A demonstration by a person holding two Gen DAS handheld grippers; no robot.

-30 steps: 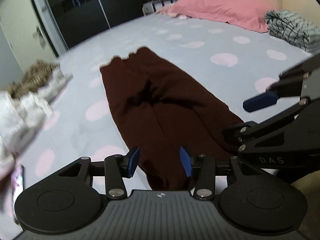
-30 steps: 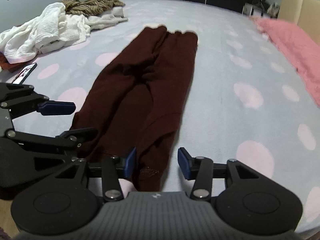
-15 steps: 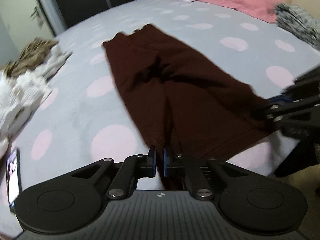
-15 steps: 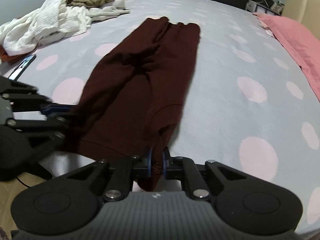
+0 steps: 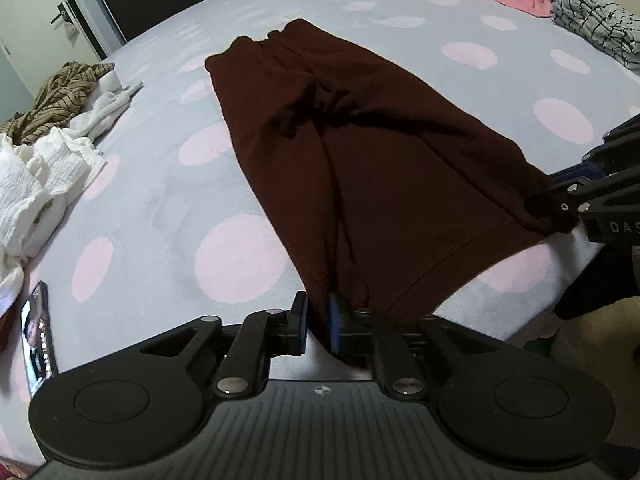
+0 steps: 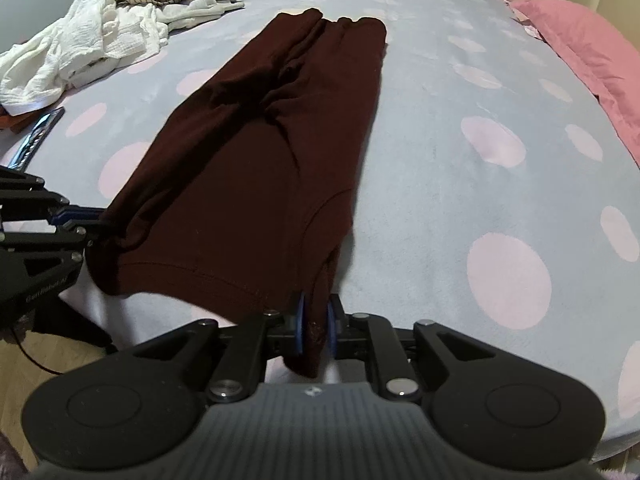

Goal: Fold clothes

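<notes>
Dark red trousers (image 5: pixel 360 152) lie lengthwise on the bed, with their wide end at the near edge. My left gripper (image 5: pixel 318 320) pinches the near left corner of that end; its jaws are opening slightly with the cloth still between the pads. My right gripper (image 6: pixel 316 324) pinches the near right corner of the trousers (image 6: pixel 260 160); its jaws are also opening slightly and the fabric is still pressed between the pads. The near hem hangs stretched between the two grippers. The right gripper (image 5: pixel 560 200) shows at the side of the left wrist view, and the left gripper (image 6: pixel 80 220) in the right wrist view.
The bed (image 5: pixel 160 200) has a grey sheet with pink dots. At its left lie a heap of white clothes (image 5: pixel 36 184), a brown striped garment (image 5: pixel 60 96) and a phone (image 5: pixel 38 336). A pink pillow (image 6: pixel 592 52) and a folded checked cloth (image 5: pixel 592 12) lie on the right.
Both grippers went from open to closed on the near corners of the trousers. The near hem has lifted off the bed and is drawn tight between them.
</notes>
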